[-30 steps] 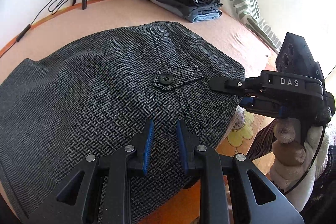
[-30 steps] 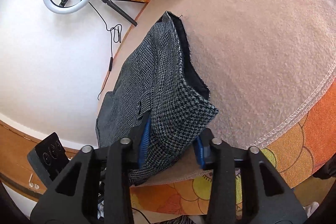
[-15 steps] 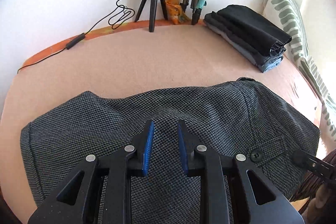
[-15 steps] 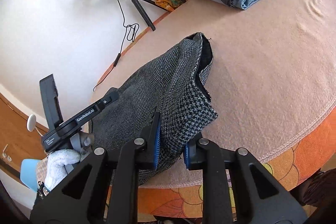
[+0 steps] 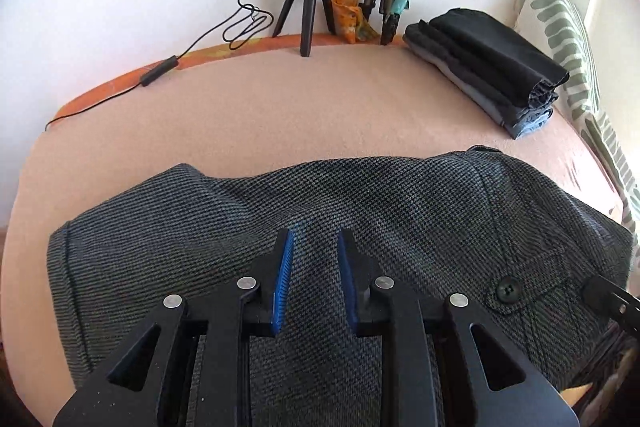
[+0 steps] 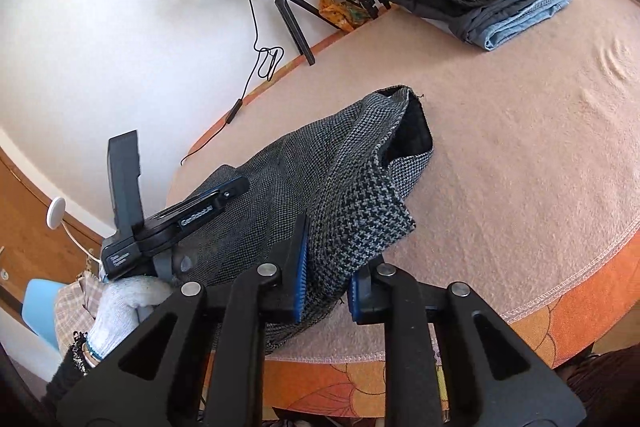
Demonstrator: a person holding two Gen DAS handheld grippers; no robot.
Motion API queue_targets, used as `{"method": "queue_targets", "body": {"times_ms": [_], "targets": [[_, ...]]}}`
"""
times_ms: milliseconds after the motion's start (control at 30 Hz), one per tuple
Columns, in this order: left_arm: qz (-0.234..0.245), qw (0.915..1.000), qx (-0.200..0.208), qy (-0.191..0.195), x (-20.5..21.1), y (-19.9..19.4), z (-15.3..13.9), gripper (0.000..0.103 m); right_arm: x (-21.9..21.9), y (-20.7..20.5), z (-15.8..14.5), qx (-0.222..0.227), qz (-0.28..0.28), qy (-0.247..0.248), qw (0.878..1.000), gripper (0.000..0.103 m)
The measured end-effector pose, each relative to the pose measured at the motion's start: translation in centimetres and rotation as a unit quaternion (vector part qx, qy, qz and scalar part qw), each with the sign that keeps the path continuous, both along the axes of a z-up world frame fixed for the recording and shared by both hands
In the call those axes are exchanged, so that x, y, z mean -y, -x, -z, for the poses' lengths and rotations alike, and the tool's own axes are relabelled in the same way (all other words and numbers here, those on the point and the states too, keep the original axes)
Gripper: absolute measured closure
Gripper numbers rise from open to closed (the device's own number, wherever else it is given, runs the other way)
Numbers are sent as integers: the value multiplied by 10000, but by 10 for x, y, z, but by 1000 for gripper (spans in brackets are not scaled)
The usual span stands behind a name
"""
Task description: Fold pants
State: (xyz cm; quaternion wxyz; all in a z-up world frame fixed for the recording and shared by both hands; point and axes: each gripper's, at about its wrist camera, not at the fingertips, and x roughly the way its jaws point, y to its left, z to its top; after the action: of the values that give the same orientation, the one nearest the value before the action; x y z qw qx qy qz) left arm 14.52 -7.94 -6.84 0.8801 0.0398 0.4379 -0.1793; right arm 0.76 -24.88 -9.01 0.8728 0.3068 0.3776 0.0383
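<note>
Right wrist | right gripper [image 6: 326, 269] clamps pants [image 6: 320, 183] | grasped edge hidden

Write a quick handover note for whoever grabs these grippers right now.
Right hand-held gripper: shut on the waist corner of the houndstooth pants, lifting it off the pink blanket.
Left hand-held gripper: open, fingers resting over the middle of the pants, gripping nothing.
Done: pants lie in a folded band along the near edge.
Left: carry the held end across to finish the fold, then probably add to the folded stack.
</note>
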Motion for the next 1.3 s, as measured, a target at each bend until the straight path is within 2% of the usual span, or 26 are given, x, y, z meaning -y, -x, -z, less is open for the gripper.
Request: {"method": "queue_targets", "body": {"times_ms": [100,200,400,433,500,600,700,867,1000,1200,1300], "targets": [[-40,9998,-64,182,-19,29,-4,82,-2,-2,-3,11,-50,77,10000,86],[48,9999,-115,55,-27,54,5,82,-5,-5,-7,33,-78,156,9998,86],[90,9977,-660,77,-40,61,41,82,-28,-15,-31,250,-275,698,9969,86],[101,9979,-629,141,-43,63,39,82,-33,-18,-35,282,-332,778,9960,86],[35,9975,-616,340,-54,62,27,82,-46,-22,-45,357,-473,1034,9929,86],[-345,9971,-182,652,-89,62,-5,82,-67,-29,-59,469,-732,1405,9863,86],[-949,9908,275,924,-137,62,-36,82,-94,-37,-70,586,-1042,1738,9775,86],[-1847,9696,656,1463,-216,67,-59,82,-162,-41,-77,817,-1817,2436,9492,86],[-2225,9574,707,1699,-252,75,-63,82,-225,-40,-67,955,-2557,3052,9123,87],[-2364,9532,711,1744,-268,78,-63,82,-307,-36,-29,968,-3553,3731,8516,88],[-2424,9514,746,1745,-272,79,-63,82,-334,-32,-4,863,-3951,3927,8260,88]]}}
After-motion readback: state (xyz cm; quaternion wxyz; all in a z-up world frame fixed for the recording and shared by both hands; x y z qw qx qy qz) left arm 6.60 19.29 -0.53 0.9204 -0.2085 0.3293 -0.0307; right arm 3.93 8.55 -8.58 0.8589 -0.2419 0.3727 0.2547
